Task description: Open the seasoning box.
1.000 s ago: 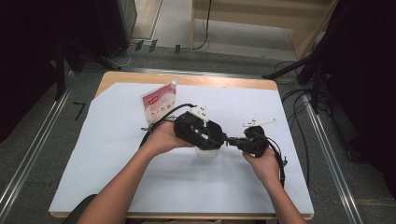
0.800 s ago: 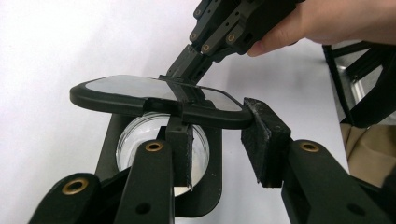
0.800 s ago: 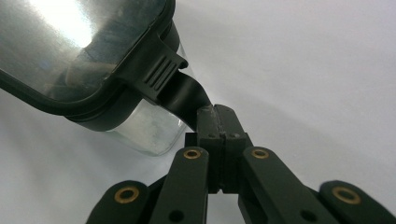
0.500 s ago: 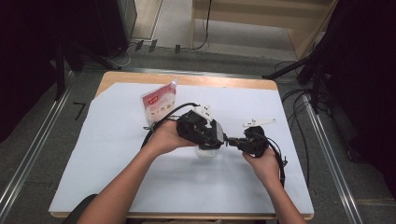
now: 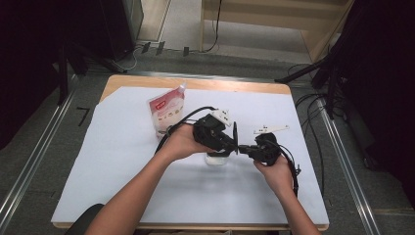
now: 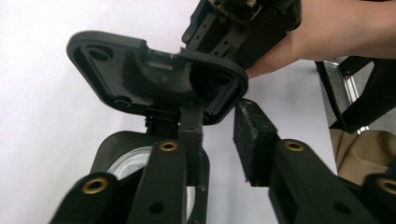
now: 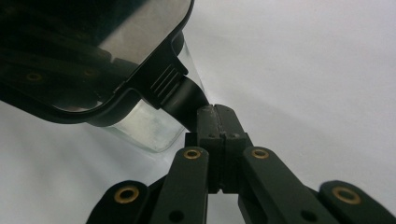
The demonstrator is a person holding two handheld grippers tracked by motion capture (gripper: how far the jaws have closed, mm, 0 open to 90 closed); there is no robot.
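two tongs at a black lid (image 6: 154, 74): right tongs (image 7: 217, 114) clamped on its tab, left tongs (image 6: 219, 121) closing, unclamped

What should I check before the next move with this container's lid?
1. Right gripper jaws shut on the lid's tab: ok.
2. Left gripper clamped on the lid: not ok; its jaws have just been closing, with the lid's rim at their gap and one pad still apart from it.
3. Lid tilted up off the container: ok.
4. Container steady on the table: cannot tell.
5. Pouch apart from both hands: ok.
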